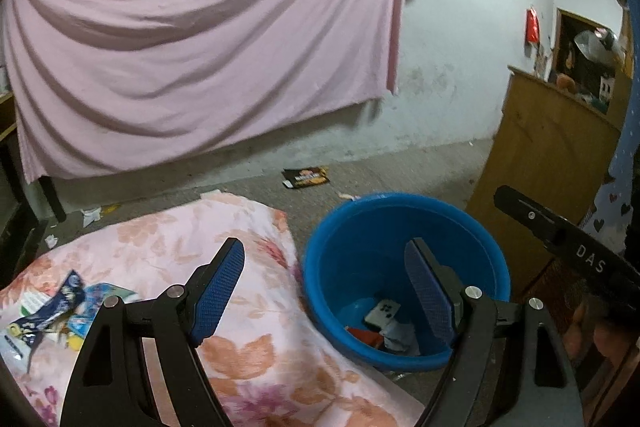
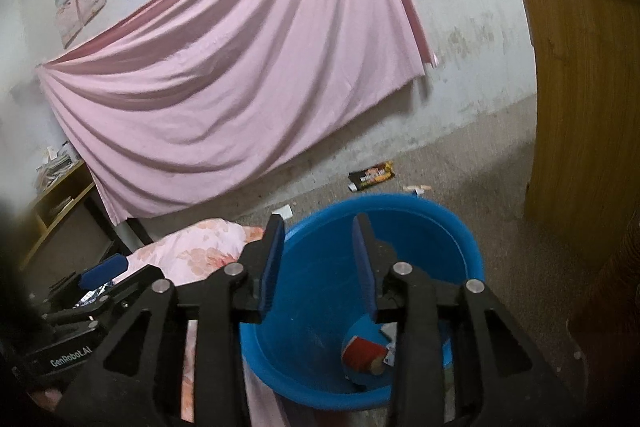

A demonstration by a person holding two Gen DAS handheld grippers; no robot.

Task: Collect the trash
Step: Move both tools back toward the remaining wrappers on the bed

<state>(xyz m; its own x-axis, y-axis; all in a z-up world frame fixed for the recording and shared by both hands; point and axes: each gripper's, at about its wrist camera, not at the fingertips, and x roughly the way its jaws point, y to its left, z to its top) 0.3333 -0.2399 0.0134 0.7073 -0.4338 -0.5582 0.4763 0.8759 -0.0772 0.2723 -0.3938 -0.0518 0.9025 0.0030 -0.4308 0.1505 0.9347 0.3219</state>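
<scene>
Over the blue bucket (image 2: 360, 307) my right gripper (image 2: 320, 263) hangs with its jaws parted and nothing between the pads. Down on the bucket's floor lie a red wrapper (image 2: 362, 351) and other scraps. My left gripper (image 1: 324, 291) is spread wide and empty too, one finger (image 1: 218, 291) above the floral cloth (image 1: 248, 339), the other (image 1: 430, 291) over the bucket's near side. At the near left, on that cloth, a small heap of blue and white wrappers (image 1: 52, 311) waits. Far off, on the bare floor (image 1: 400, 171) by the hung pink sheet (image 1: 200, 47), lies a dark packet (image 1: 306, 177).
</scene>
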